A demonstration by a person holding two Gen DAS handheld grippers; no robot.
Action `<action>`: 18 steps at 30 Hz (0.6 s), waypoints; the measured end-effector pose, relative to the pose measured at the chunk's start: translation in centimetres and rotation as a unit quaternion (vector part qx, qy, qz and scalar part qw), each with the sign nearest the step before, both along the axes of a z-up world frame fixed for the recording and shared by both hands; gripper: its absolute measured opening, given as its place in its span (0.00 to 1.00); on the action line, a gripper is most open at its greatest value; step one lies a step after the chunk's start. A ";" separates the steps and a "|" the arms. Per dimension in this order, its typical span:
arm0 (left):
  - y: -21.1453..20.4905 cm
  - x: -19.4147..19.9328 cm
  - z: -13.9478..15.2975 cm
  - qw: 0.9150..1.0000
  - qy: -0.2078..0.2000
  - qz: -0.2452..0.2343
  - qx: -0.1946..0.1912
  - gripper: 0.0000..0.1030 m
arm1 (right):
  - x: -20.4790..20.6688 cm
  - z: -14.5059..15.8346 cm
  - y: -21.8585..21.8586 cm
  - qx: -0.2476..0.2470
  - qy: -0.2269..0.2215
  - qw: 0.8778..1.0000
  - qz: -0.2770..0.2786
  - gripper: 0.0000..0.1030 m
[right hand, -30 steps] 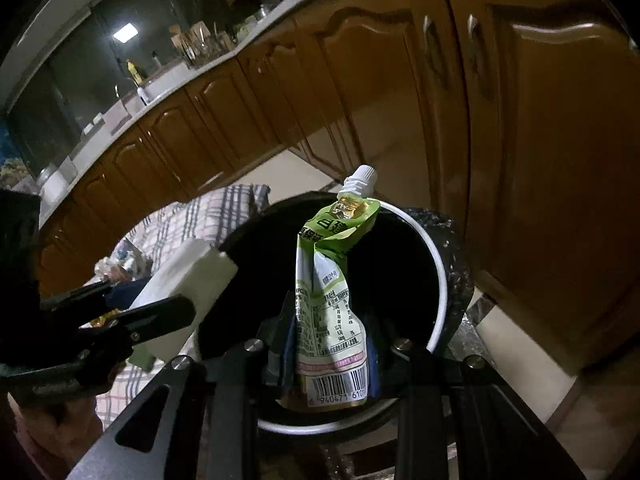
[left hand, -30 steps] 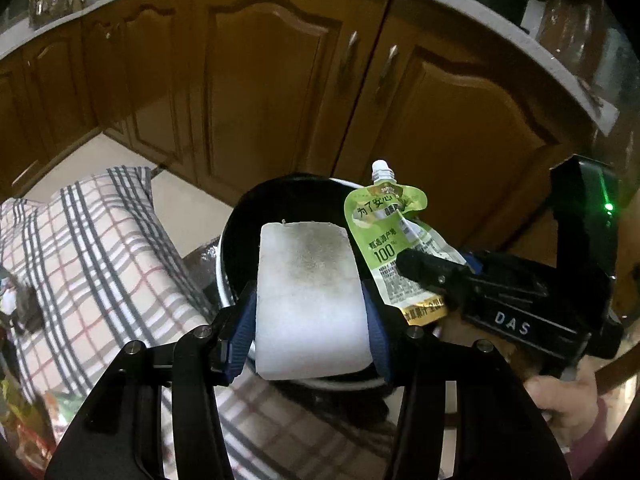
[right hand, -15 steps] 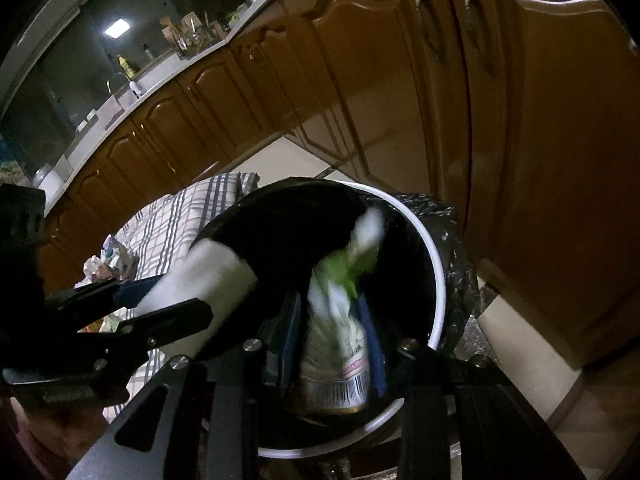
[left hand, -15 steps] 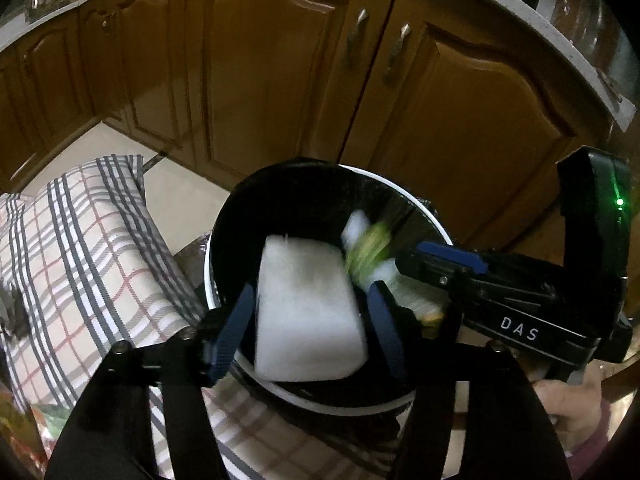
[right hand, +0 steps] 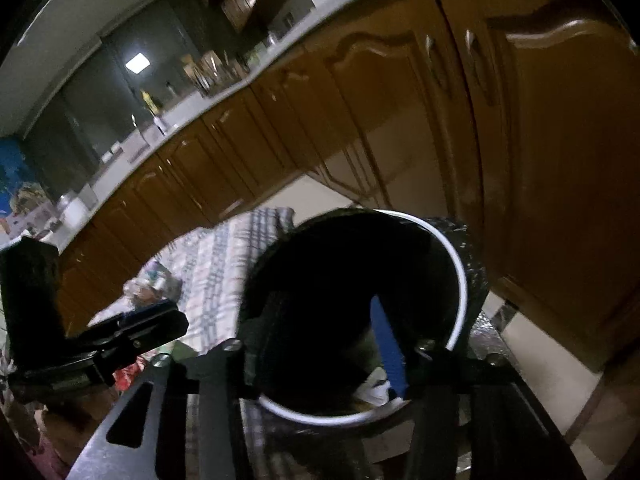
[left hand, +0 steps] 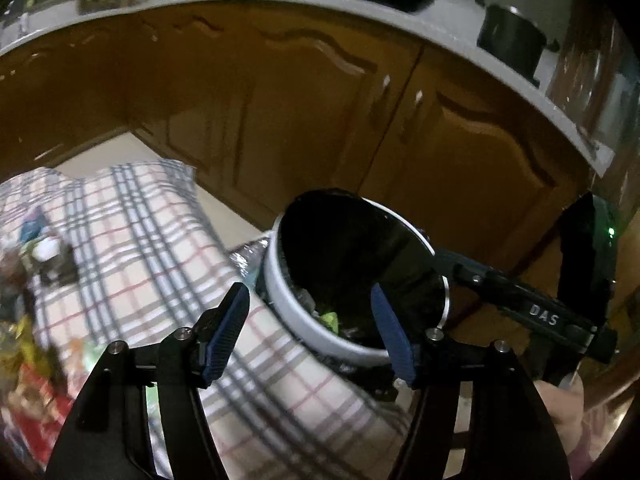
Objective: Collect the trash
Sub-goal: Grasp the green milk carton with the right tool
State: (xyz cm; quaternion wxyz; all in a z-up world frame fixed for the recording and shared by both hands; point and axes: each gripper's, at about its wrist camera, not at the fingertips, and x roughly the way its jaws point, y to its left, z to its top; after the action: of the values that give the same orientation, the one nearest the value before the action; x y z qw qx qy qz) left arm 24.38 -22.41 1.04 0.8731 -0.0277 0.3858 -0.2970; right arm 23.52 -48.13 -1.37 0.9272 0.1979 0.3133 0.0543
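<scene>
Both grippers, left and right, opening, apparently empty, over bin.

Dim indoor light, warm cast. Ceiling panel is the only visible source, and glare streaks run along the wooden cabinet doors. Trash bin interior is near black, contents barely readable. Motion blur softens both views, worst on the checked cloth. Strong fisheye bending, black vignette corners.
</scene>
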 end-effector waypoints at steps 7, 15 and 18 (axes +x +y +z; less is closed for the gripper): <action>4.8 -2.8 0.4 0.999 -0.021 0.042 -0.009 0.64 | -2.4 1.0 3.3 0.023 -0.044 0.999 0.017 0.65; 9.7 -5.6 -0.5 0.997 -0.024 0.080 -0.001 0.64 | -3.0 0.7 8.0 0.024 -0.055 0.996 0.062 0.68; 11.9 -6.5 -0.9 0.995 -0.026 0.096 0.002 0.64 | -2.8 0.2 9.6 0.022 -0.052 0.995 0.082 0.70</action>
State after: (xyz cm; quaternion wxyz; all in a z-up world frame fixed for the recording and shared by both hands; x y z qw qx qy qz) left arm 17.86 -10.49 0.18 0.9074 -0.0551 0.3591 -0.2114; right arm 20.73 -38.56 -1.18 0.9299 0.1891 0.2787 0.1477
